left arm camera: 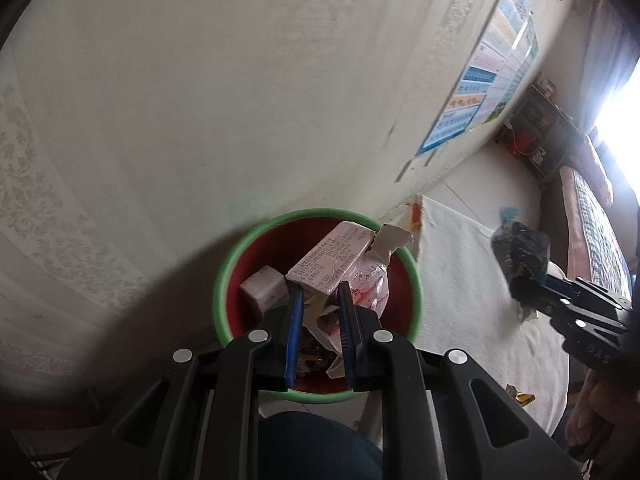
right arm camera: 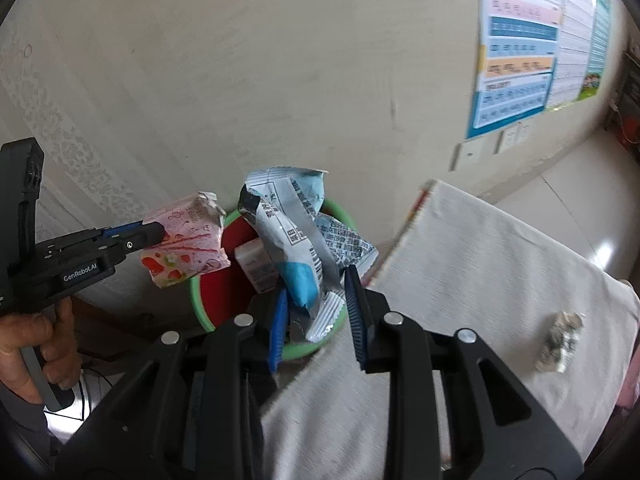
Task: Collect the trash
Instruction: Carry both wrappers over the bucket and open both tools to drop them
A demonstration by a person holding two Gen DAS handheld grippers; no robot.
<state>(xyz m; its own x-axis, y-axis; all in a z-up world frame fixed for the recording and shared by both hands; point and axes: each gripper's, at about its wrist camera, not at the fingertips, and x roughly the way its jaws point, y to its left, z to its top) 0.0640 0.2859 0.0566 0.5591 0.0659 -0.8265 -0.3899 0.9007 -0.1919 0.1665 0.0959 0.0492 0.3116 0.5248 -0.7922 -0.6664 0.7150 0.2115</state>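
Deposit step in hand: left gripper [right arm camera: 158, 236] clamps a pink wrapper [right arm camera: 188, 240], right gripper [right arm camera: 316, 308] clamps a grey-blue wrapper [right arm camera: 292, 248], both over the bin [left arm camera: 316, 216]; next, release the 2 wrappers inside its rim.

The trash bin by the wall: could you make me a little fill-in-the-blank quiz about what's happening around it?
1. The bin has a red inside and a ____ rim.
2. The left gripper holds a mostly ____ wrapper.
3. The blue-and-silver packet sits between the fingers of the ____ gripper.
4. A crumpled scrap lies on the white ____.

Missing words: green; pink; right; cloth
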